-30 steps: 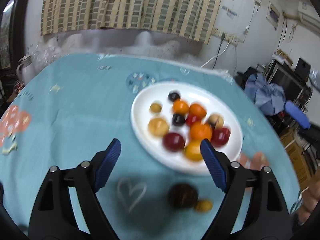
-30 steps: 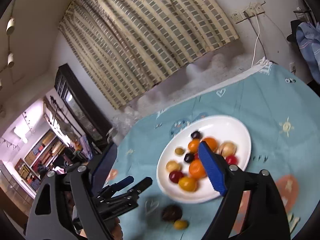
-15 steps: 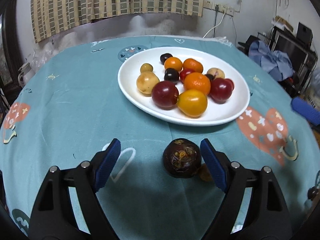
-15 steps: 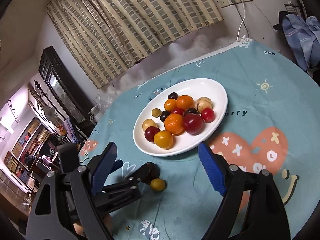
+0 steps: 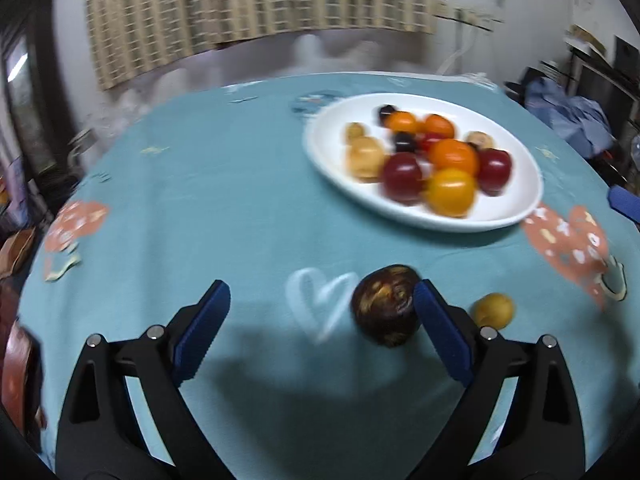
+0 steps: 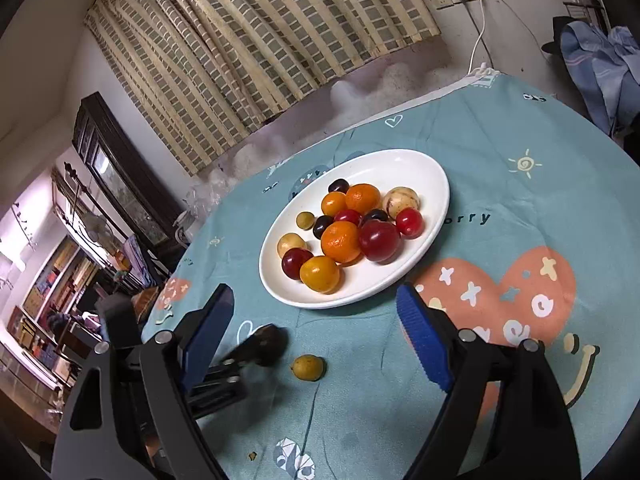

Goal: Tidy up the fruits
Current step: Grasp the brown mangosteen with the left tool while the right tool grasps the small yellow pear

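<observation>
A dark purple mangosteen [image 5: 386,312] lies on the teal tablecloth between the fingers of my left gripper [image 5: 320,320], close against the right finger. The jaws are opening and the pads do not press it. A small yellow fruit [image 5: 493,311] lies just outside that right finger. Behind them stands a white oval plate [image 5: 520,200] piled with several orange, red, yellow and dark fruits. My right gripper [image 6: 316,336] hangs open above the cloth, with the small yellow fruit [image 6: 307,367] below its gap, in front of the plate [image 6: 440,184]. There the mangosteen [image 6: 268,346] is blurred behind the left gripper's finger.
The round table's teal cloth [image 6: 520,152] carries heart and sun prints. Striped curtains [image 6: 260,40] hang behind it. Clothes lie heaped on a chair [image 6: 600,52] at the far right. Shelves and dark furniture [image 6: 100,168] stand off to the left, beyond the table's edge.
My left gripper has sunk toward the cloth and turned left, so the mangosteen now sits by its right finger and the yellow fruit shows beside it. The right gripper came down earlier, then held still.
</observation>
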